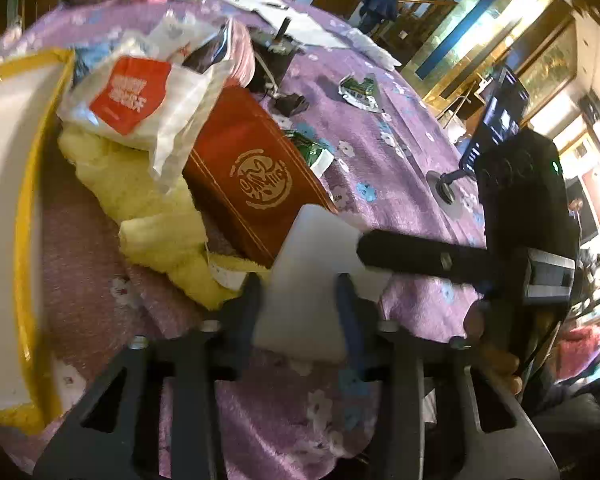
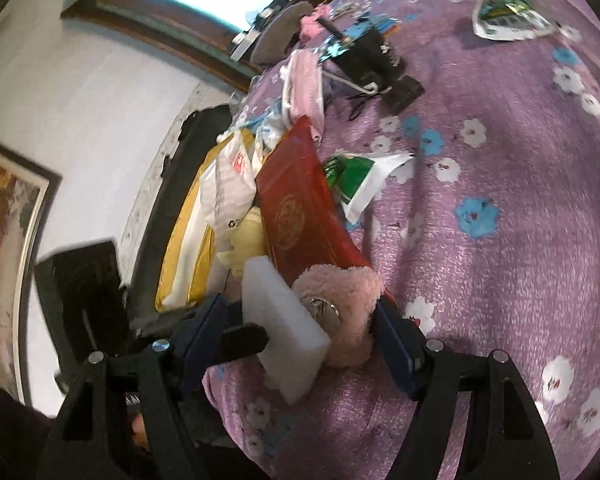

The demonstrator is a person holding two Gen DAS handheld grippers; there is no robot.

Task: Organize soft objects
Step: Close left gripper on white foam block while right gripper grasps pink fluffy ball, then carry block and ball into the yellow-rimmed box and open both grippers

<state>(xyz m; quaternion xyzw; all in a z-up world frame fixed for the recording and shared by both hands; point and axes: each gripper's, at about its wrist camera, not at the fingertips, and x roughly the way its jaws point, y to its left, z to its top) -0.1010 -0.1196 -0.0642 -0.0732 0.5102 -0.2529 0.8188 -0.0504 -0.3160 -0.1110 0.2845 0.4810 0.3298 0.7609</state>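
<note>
on the fuzzy purple blanket, left tool clamps a smooth white foam block

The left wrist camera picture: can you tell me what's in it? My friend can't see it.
The left gripper has its fingers on either side of a white foam block, above a purple flowered blanket. The right gripper's black finger touches the block's other side. Behind lie a red box, a yellow towel and a plastic bag.
</note>
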